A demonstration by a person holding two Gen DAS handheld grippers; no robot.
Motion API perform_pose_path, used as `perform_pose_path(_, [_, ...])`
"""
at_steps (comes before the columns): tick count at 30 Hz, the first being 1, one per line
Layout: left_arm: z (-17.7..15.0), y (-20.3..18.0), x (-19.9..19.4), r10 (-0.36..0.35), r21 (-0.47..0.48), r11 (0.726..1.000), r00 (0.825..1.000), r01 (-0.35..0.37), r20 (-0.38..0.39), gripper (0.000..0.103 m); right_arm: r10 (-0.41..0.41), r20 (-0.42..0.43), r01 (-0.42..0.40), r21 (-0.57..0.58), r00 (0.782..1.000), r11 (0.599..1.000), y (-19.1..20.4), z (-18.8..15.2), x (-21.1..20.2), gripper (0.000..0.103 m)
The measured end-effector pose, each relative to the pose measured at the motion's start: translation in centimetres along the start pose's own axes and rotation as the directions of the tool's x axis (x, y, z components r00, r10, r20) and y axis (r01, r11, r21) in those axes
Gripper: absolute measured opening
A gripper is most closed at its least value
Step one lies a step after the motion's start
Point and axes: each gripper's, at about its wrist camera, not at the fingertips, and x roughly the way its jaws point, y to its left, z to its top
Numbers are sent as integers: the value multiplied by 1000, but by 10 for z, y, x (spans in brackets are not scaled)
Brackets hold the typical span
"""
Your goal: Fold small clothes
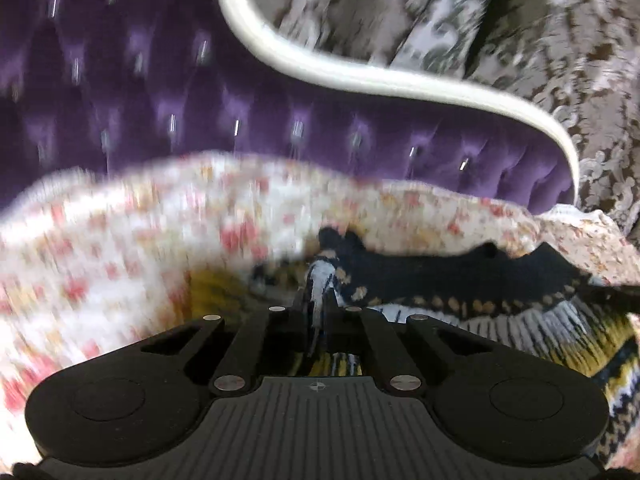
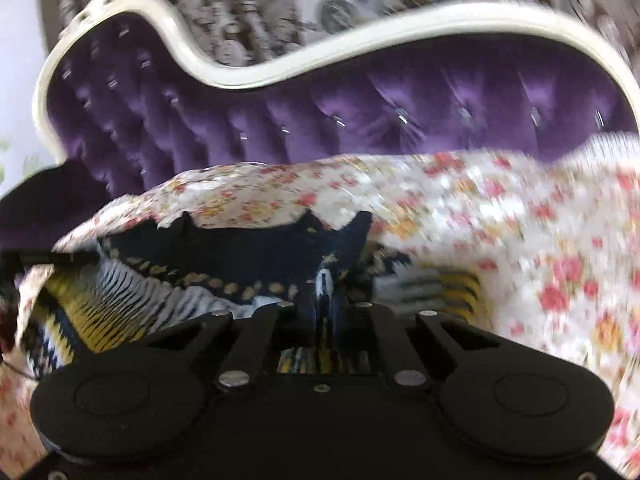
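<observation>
Garment (image 1: 472,280), small knit, patterned in dark navy, yellow and white, lies on floral bedspread (image 1: 120,240) in front of purple tufted headboard (image 1: 200,120). Both views motion-blurred.

Left gripper (image 1: 318,296): jaws closed, pinching a fold of the knit near its dark band. Right gripper (image 2: 325,292): jaws closed likewise, clamped on the navy edge of the same piece. The 2 grips sit apart along what looks like 1 hem or waistband; which edge exactly, cannot tell.

Progress, as judged: early. Garment gripped at 2 points, fabric bunched and rumpled, no neat fold visible. Left to do: spread it flat, bring 1 half over the other, smooth, release.
</observation>
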Motion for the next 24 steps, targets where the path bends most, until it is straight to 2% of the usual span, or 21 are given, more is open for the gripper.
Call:
perform_pose_path(2, [5, -1, -3, 5, 13, 1000, 1000, -5, 10, 6, -15, 38, 16, -20, 999, 1000, 5, 7, -2, 13])
perform_pose_path(4, [7, 4, 1, 27, -3, 1000, 1000, -27, -3, 6, -39, 30, 39, -7, 999, 999, 4, 11, 4, 12])
perform_pose_path(7, [1, 17, 17, 74, -47, 996, 996, -76, -50, 6, -115, -55, 116, 15, 992, 993, -6, 3, 24, 12])
perform_pose_path(9, [-6, 32, 32, 93, -113, 988, 988, -107, -126, 9, -140, -119, 146, 45, 983, 988, -16, -8, 37, 12])
perform_pose_path(10, [-11, 38, 36, 99, -136, 983, 984, -119, -145, 9, -132, -106, 140, 66, 986, 988, -20, -13, 37, 12])
perform_pose_path(13, [-14, 44, 35, 74, -146, 985, 989, -93, -129, 11, -135, -90, 142, 88, 987, 986, -26, -17, 33, 15])
perform_pose_path(14, [-12, 44, 34, 72, -132, 987, 988, -91, -137, 16, -135, -89, 142, 82, 987, 986, -26, -17, 32, 17])
perform_pose_path(15, [-10, 43, 32, 74, -108, 990, 987, -90, -145, 34, -139, -86, 146, 79, 987, 986, -26, -16, 30, 32])
perform_pose_path(16, [-9, 41, 28, 80, -90, 991, 986, -94, -146, 45, -149, -84, 155, 77, 985, 985, -26, -15, 29, 46])
perform_pose_path(17, [-8, 39, 23, 95, -75, 991, 985, -107, -143, 61, -155, -80, 161, 81, 985, 984, -26, -15, 25, 51])
perform_pose_path(19, [-8, 37, 11, 110, -59, 991, 986, -118, -129, 65, -146, -54, 151, 97, 988, 984, -23, -14, 13, 78])
perform_pose_path(21, [-11, 32, -3, 111, -44, 992, 986, -117, -120, 67, -141, -35, 144, 99, 989, 985, -19, -13, 1, 93])
perform_pose_path(24, [-21, 22, -20, 100, 4, 995, 987, -100, -125, 75, -119, -33, 122, 101, 992, 987, -14, -16, -16, 102])
